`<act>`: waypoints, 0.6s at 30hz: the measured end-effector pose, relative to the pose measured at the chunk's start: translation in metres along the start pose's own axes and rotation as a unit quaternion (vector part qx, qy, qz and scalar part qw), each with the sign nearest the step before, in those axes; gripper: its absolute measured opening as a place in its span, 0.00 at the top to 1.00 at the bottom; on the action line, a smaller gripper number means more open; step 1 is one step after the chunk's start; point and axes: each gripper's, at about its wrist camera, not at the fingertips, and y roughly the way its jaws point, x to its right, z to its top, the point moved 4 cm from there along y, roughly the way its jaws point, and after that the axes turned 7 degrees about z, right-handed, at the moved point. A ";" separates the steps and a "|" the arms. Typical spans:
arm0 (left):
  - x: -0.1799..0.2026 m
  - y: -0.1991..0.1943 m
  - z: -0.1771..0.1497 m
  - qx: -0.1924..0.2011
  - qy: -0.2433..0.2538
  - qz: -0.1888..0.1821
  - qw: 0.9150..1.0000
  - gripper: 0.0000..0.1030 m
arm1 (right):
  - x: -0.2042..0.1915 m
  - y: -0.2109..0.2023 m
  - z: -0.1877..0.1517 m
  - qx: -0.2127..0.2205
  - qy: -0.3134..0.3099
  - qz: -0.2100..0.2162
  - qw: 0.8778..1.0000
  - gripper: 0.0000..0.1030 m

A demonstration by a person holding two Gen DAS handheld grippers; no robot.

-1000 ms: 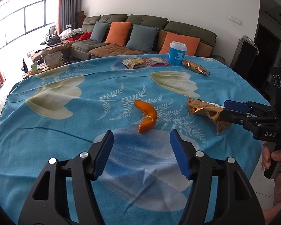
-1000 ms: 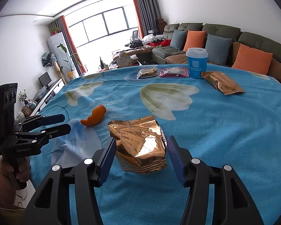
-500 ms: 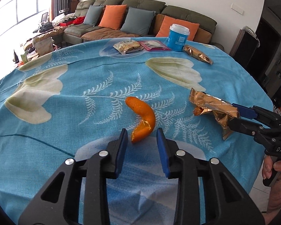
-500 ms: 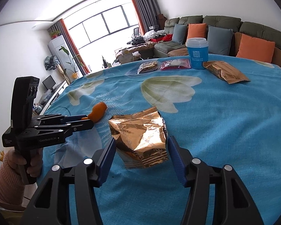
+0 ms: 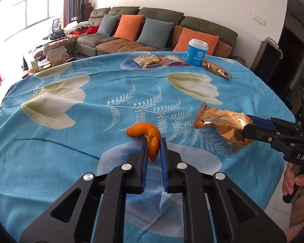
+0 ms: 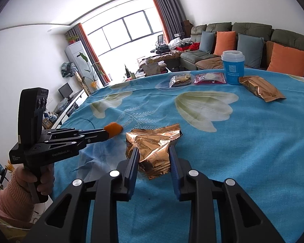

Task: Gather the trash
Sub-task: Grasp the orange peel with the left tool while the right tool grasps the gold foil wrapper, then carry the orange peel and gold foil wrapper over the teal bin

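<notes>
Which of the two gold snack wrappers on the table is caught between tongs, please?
The crumpled gold wrapper near the table's front edge, between the closing right tongs. The other gold wrapper lies flat and untouched beside the blue cup.

Black claw [image 5: 153, 147] frames, blue pads [image 6: 134, 162], silver screws [image 5: 126, 166], pink knitted sleeve [image 6: 8, 200].

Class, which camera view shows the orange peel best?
The left wrist view: the whole curled orange peel shows, its near end between the closing left gripper. The right wrist view shows only its tip.
</notes>
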 end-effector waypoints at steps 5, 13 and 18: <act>-0.020 -0.024 -0.008 0.016 -0.025 0.009 1.000 0.91 | -0.017 0.005 0.008 0.007 -0.012 0.024 1.000 0.73; -0.060 -0.059 -0.035 0.027 -0.063 0.040 0.997 0.91 | -0.044 0.022 0.012 0.000 -0.022 0.061 0.998 0.73; -0.090 -0.079 -0.053 0.031 -0.098 0.067 0.992 0.91 | -0.066 0.035 0.011 -0.010 -0.035 0.085 0.996 0.73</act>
